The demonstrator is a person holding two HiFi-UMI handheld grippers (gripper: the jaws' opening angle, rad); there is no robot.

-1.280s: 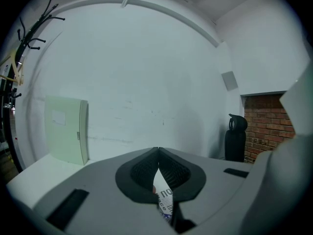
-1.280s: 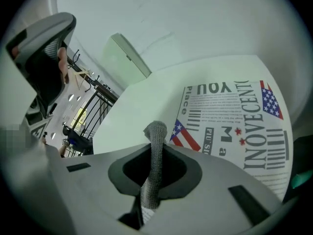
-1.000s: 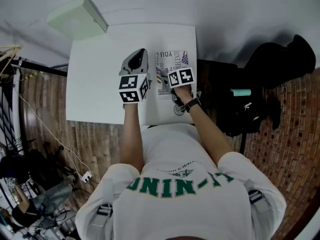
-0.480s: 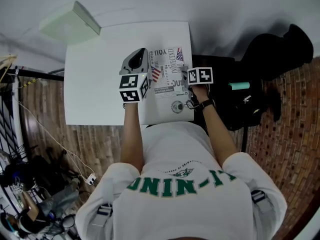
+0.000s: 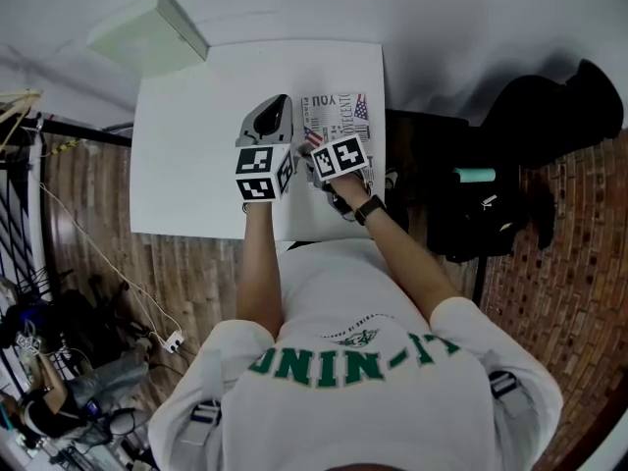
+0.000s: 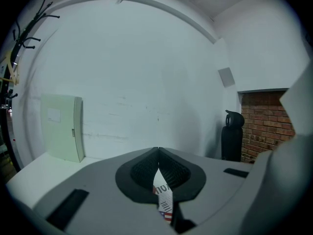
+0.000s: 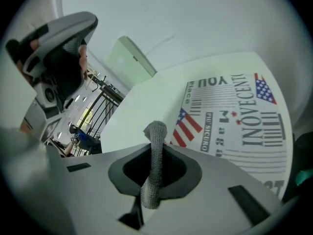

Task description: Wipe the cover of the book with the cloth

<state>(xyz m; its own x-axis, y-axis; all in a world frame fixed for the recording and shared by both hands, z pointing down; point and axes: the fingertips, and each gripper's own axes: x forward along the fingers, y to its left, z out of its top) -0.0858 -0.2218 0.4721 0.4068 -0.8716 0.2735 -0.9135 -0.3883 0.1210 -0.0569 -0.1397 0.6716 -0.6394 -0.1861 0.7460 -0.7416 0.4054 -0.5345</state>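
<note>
The book [image 5: 343,114] lies on the white table [image 5: 196,145] near its right edge; its cover shows black print and small flags. In the right gripper view the book [image 7: 239,126] spreads ahead and to the right. My right gripper [image 5: 332,147] hangs over the cover's near left part, shut on a strip of grey cloth [image 7: 155,155] that sticks up past the tips [image 7: 155,131]. My left gripper [image 5: 279,104] rests just left of the book, jaws shut [image 6: 157,153]. A sliver of the cover [image 6: 164,199] shows in the slit below the tips.
A pale green box [image 5: 152,35] lies at the table's far left corner, against the white wall. A black chair with dark bags [image 5: 510,165] stands to the right of the table. A metal rack and cables [image 5: 39,292] crowd the brick floor at the left.
The right gripper swung out to the book's right edge, then came back left over the cover's near left part with the cloth. The left gripper has stayed put.
</note>
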